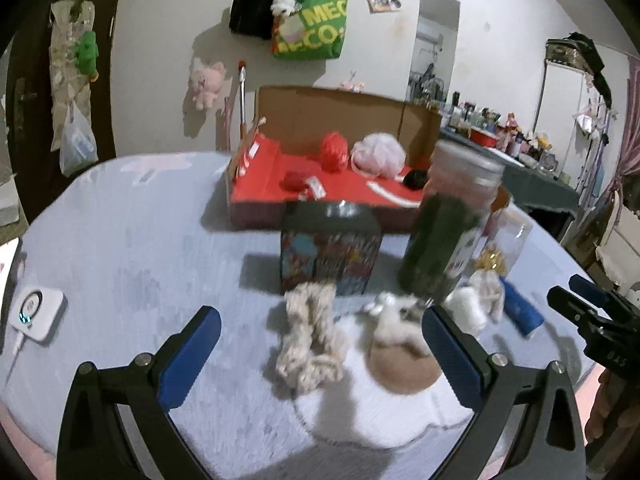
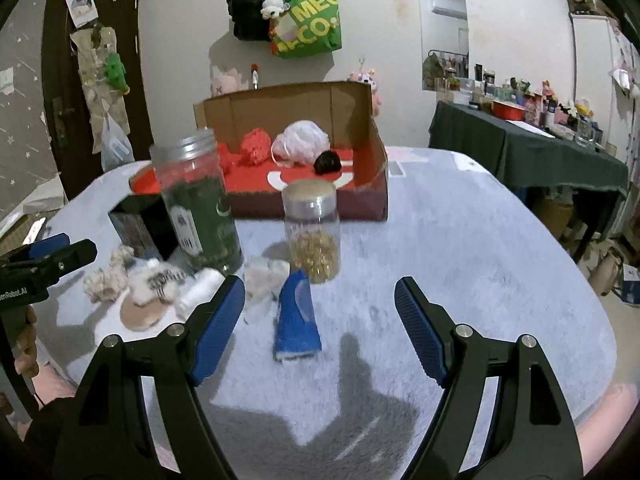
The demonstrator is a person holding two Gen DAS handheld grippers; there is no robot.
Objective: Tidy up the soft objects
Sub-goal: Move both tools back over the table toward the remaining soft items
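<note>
Left wrist view, table with pale blue cover. Left gripper: released, empty, above knotted rope toy and plush on tan disc, near front edge. Right gripper: released, empty, over blue cloth. Red-lined box: far edge.

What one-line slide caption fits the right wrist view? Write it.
Open right claw above a blue fabric pouch on the grey table.
</note>
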